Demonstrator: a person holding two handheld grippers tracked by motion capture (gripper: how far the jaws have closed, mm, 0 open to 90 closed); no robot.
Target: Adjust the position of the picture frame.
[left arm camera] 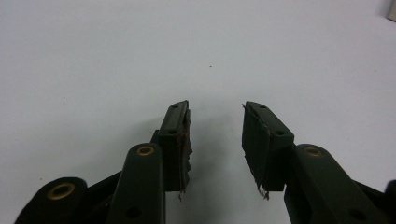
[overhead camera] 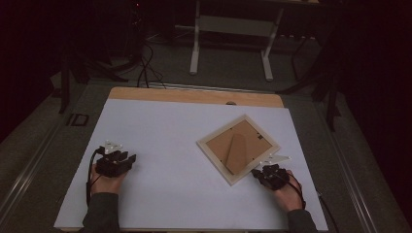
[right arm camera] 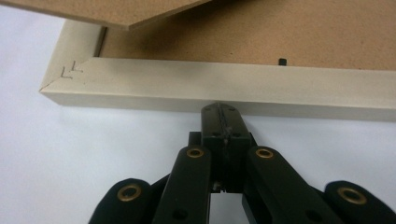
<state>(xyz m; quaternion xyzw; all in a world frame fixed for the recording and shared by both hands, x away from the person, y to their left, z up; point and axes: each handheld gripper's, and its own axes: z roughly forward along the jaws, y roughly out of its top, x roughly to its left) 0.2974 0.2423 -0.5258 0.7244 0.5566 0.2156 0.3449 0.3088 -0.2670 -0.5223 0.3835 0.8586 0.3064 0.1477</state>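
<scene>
High view shows a cream-edged wooden picture frame [overhead camera: 238,148] lying face down and turned diamond-wise on the white worktop [overhead camera: 170,145], right of centre, its brown fibreboard back and stand facing up. The right gripper [overhead camera: 256,173] sits at the frame's near right edge; in the right gripper view its jaws are pressed together with nothing between them, their tips at the frame's side. The left gripper [overhead camera: 130,158] rests well apart on the left, jaws parted over bare worktop.
</scene>
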